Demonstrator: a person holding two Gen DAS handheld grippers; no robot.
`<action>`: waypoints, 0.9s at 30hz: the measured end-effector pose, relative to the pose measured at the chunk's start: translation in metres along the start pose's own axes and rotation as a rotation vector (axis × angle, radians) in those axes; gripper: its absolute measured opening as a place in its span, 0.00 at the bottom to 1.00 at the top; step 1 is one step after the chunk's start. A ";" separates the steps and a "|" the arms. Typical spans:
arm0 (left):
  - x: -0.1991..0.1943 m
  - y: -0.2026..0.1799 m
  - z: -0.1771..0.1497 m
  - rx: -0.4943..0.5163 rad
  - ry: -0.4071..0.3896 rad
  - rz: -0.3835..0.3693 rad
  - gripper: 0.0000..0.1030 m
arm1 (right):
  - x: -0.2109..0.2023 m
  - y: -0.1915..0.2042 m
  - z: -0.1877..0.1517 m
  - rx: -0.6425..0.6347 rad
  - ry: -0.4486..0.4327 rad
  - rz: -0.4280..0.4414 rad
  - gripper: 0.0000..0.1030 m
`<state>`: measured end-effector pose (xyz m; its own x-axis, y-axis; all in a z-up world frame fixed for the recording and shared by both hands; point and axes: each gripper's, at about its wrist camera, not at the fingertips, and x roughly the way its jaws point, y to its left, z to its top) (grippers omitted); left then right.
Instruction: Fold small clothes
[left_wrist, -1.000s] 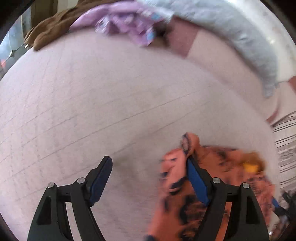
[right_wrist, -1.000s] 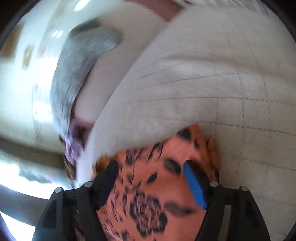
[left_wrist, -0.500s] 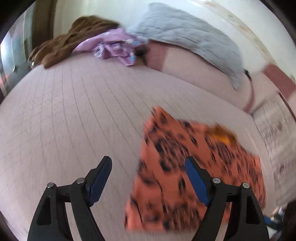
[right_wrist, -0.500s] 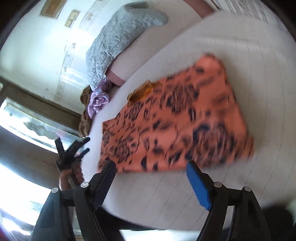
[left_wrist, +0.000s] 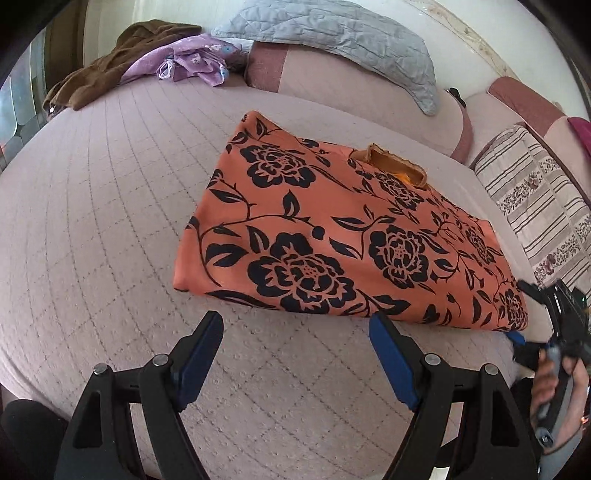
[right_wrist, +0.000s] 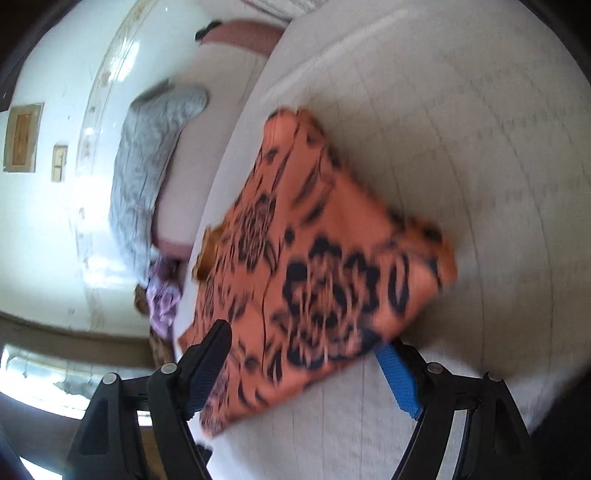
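An orange garment with black flowers (left_wrist: 332, 240) lies folded flat in a rough rectangle on the pink quilted bed (left_wrist: 92, 221); a small orange tab sticks up at its far edge. My left gripper (left_wrist: 295, 325) is open and empty, its fingertips just short of the garment's near edge. In the left wrist view my right gripper (left_wrist: 521, 310), held by a hand, sits at the garment's right corner. The right wrist view is blurred: the right gripper (right_wrist: 303, 343) stands open over the garment (right_wrist: 325, 277), whose near corner lies between the fingers without being pinched.
At the head of the bed lie a grey quilted pillow (left_wrist: 332, 40), a purple flowered garment (left_wrist: 188, 61) and a brown garment (left_wrist: 107, 70). A striped cushion (left_wrist: 535, 192) lines the right side. Pink bolsters (left_wrist: 266, 70) back the bed.
The garment now lies flat and folded. My left gripper has drawn back off it toward the near edge. The right gripper has rolled and come back in over the garment's corner.
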<state>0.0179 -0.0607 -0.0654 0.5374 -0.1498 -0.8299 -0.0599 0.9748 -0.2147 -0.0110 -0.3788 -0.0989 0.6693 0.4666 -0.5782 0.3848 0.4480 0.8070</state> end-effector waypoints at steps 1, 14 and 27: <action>-0.001 -0.002 0.001 0.006 -0.002 0.001 0.79 | 0.001 0.003 0.003 -0.009 -0.024 -0.018 0.77; 0.006 -0.040 0.038 0.064 -0.047 0.029 0.79 | 0.011 0.030 0.003 -0.379 -0.005 -0.368 0.27; 0.098 -0.108 0.062 0.171 0.066 0.046 0.79 | -0.025 0.042 0.080 -0.333 -0.070 -0.192 0.84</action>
<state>0.1294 -0.1700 -0.0913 0.4807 -0.1094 -0.8700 0.0640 0.9939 -0.0896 0.0394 -0.4330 -0.0414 0.6514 0.3020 -0.6960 0.2878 0.7505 0.5950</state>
